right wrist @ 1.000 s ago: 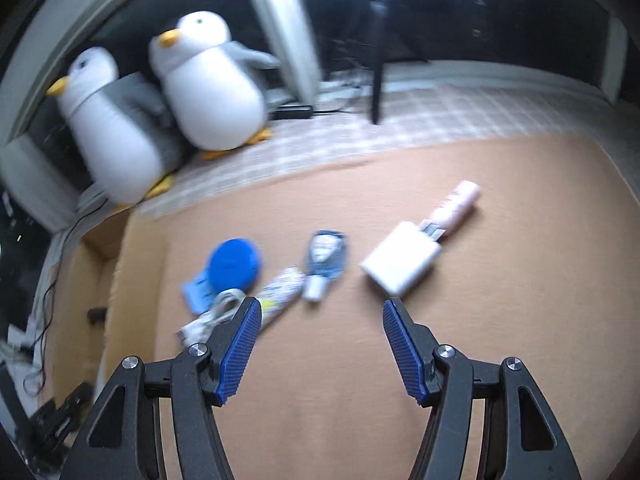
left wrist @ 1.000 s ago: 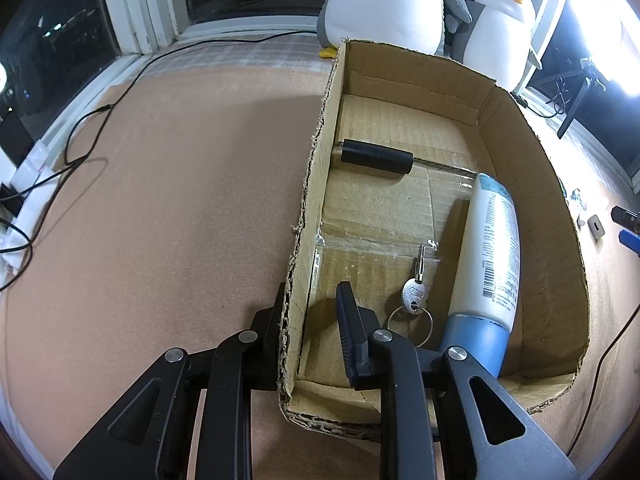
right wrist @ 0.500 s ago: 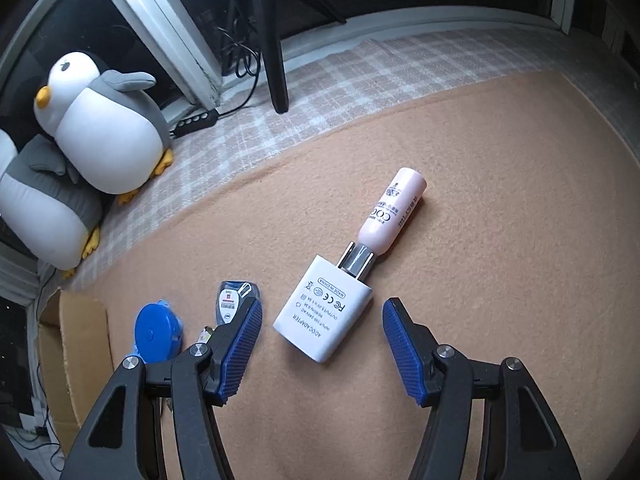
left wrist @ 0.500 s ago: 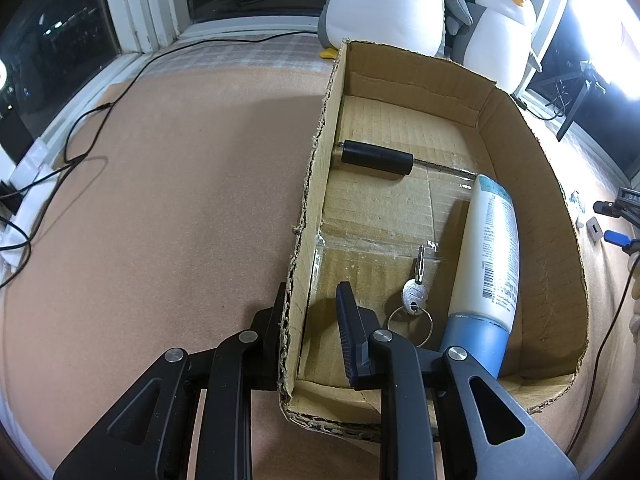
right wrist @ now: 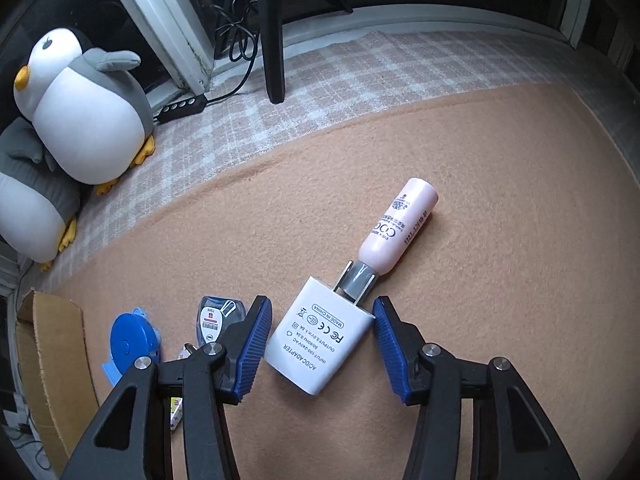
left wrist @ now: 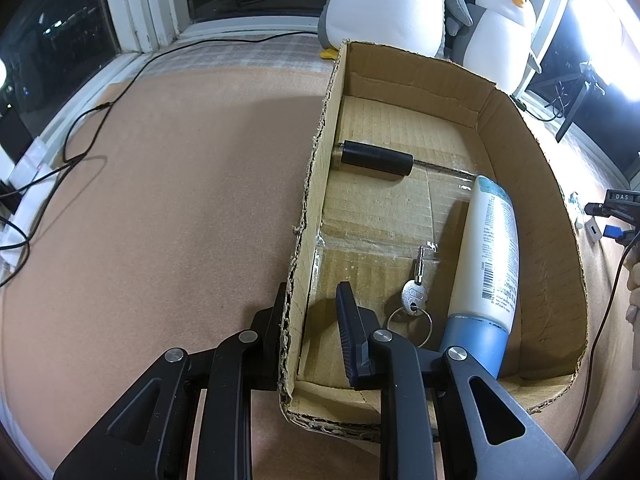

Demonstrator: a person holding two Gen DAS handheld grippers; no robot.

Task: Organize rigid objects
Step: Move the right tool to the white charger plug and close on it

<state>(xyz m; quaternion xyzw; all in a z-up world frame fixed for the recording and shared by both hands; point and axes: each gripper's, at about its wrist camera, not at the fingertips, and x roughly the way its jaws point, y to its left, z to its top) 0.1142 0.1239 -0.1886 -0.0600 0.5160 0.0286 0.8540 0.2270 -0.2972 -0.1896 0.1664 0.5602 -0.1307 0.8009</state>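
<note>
My left gripper (left wrist: 312,292) straddles the near left wall of the cardboard box (left wrist: 520,152), one finger outside and one inside, shut on that wall. In the box lie a black cylinder (left wrist: 376,158), a key on a ring (left wrist: 414,296) and a white bottle with a blue cap (left wrist: 492,248). My right gripper (right wrist: 320,312) points down over a white power adapter (right wrist: 320,340) on the tan carpet. Its blue pads (right wrist: 254,344) flank the adapter and the jaws are closing. A pink tube (right wrist: 400,228) lies against the adapter's prongs.
Left of the adapter lie a blue round case (right wrist: 130,340) and a small blue-and-white item (right wrist: 216,318), with the box corner (right wrist: 48,360) beyond. Plush penguins (right wrist: 84,112), a power strip (right wrist: 182,106) and a black pole (right wrist: 272,28) stand at the back. Cables (left wrist: 80,152) trail left.
The right gripper swung right from the blue case to the adapter, came lower, and its jaws narrowed around it. The left gripper and the box stayed put.
</note>
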